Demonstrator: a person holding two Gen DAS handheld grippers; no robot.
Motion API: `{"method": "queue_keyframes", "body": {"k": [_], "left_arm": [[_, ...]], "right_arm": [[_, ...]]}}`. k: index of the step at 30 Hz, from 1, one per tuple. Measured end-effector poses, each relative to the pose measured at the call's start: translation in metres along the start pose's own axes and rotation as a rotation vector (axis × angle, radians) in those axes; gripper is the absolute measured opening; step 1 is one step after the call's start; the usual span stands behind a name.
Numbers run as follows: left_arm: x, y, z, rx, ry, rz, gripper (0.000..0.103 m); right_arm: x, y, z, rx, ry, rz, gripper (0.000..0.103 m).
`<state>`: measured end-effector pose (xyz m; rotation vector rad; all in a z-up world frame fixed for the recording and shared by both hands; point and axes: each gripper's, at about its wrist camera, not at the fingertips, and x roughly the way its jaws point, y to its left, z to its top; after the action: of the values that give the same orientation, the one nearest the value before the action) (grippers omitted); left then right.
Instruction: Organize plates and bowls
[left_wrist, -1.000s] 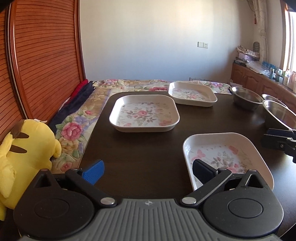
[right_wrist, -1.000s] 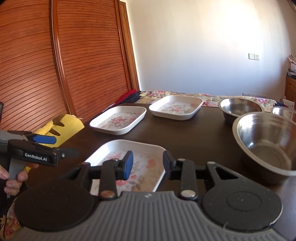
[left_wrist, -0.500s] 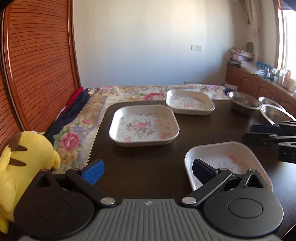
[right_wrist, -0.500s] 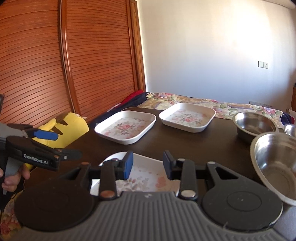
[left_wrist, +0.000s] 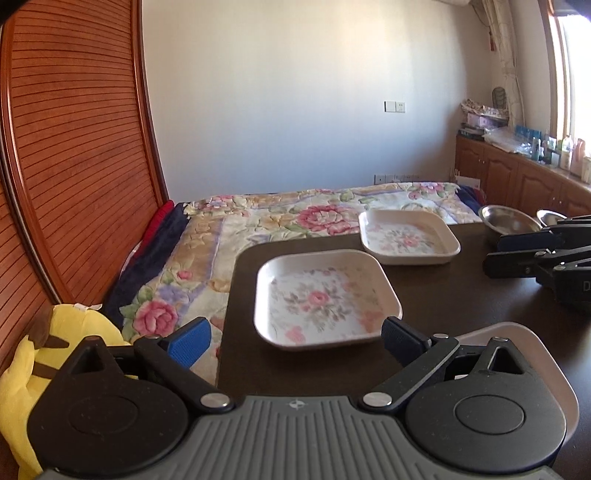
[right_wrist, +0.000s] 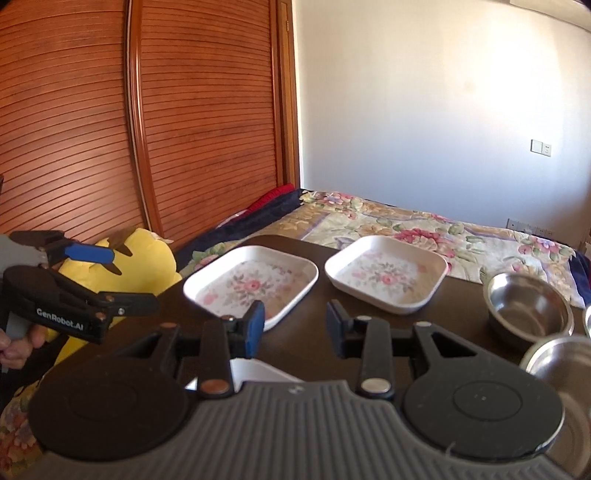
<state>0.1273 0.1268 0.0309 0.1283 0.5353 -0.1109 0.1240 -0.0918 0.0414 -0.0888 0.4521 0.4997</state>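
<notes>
Three white square plates with flower prints lie on the dark table (left_wrist: 443, 295). The middle plate (left_wrist: 325, 299) is just ahead of my left gripper (left_wrist: 295, 341), which is open and empty. The far plate (left_wrist: 408, 236) lies beyond it. The near plate (left_wrist: 554, 354) is mostly hidden under the left gripper's right finger. My right gripper (right_wrist: 295, 328) is open with a narrower gap and holds nothing. It hangs above the table in front of the middle plate (right_wrist: 251, 284) and far plate (right_wrist: 386, 275). Two steel bowls (right_wrist: 528, 310) (right_wrist: 561, 362) stand to its right.
A bed with a floral cover (left_wrist: 295, 218) lies behind and left of the table. A yellow plush toy (left_wrist: 55, 350) sits by the slatted wooden wardrobe (left_wrist: 74, 147). Wooden cabinets (left_wrist: 517, 177) with bottles line the right wall. A hand (right_wrist: 14, 347) holds the left gripper's handle.
Both grippers have risen and their views have tilted up. The near plate has slid almost out of sight beneath them. The jaws have kept their gaps, and no plate or bowl has moved.
</notes>
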Motion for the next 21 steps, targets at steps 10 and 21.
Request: {"method": "queue_keyframes", "body": {"k": [10,21], "left_arm": [[0.038,0.019,0.012,0.016,0.024,-0.023,0.07],[0.086,0.037,0.015,-0.035,0.071,-0.054,0.033]], "right_arm": [[0.041,0.006,0.018,0.005,0.053,0.026,0.041],[0.085,0.004,0.019,0.024,0.143,0.026,0.041]]}}
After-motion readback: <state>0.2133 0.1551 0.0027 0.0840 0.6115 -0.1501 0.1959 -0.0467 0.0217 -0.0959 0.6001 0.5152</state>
